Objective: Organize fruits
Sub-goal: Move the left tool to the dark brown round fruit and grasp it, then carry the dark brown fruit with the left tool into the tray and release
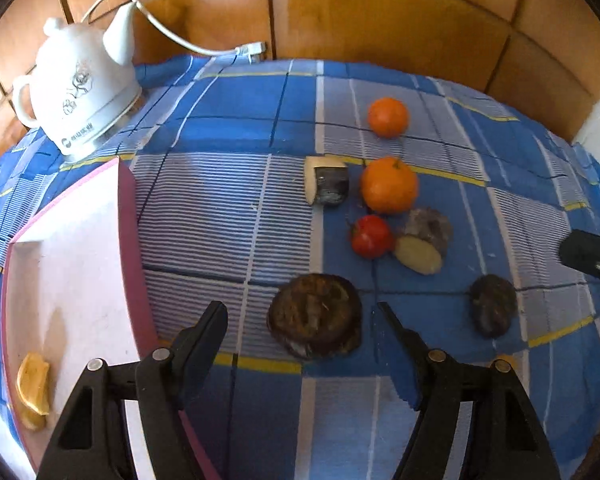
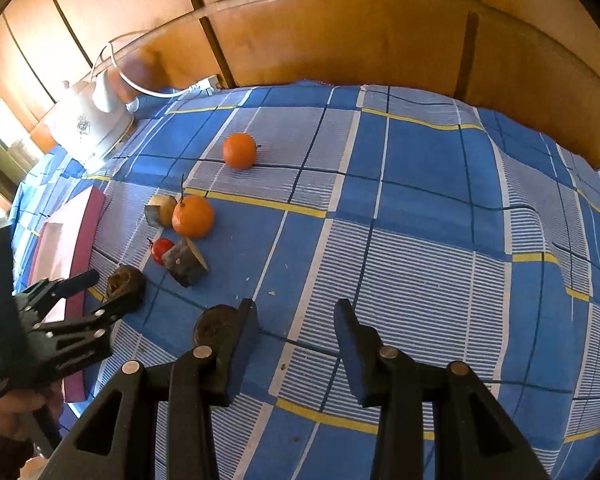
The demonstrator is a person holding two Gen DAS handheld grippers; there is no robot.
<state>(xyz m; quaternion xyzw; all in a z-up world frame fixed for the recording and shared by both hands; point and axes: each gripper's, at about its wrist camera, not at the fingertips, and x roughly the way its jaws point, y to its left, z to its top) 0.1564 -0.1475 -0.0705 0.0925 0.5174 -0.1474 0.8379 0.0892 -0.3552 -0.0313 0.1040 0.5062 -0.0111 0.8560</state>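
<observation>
Fruits lie loose on the blue checked cloth of the desk, ahead of two released hand-held grippers.

Just beyond the left hand-held gripper (image 1: 302,312), whose fingers stand spread and hold nothing, sits a dark round piece (image 1: 314,316) on the cloth, between the fingertips' lines but not touched. Farther toward the far edge lie a red tomato (image 1: 371,236), a cut dark-skinned piece (image 1: 424,246) touching it, a large orange (image 1: 389,185), a cut wedge (image 1: 327,180) beside it, and a small orange (image 1: 388,117). Another dark piece (image 1: 493,311) lies off to the right, partly hidden by the left finger of the right hand-held gripper (image 2: 296,320), also spread and empty. A pink tray (image 1: 126,216) at the left edge holds yellow slices (image 1: 33,390); a white kettle (image 1: 82,88) stands at the far left corner.
</observation>
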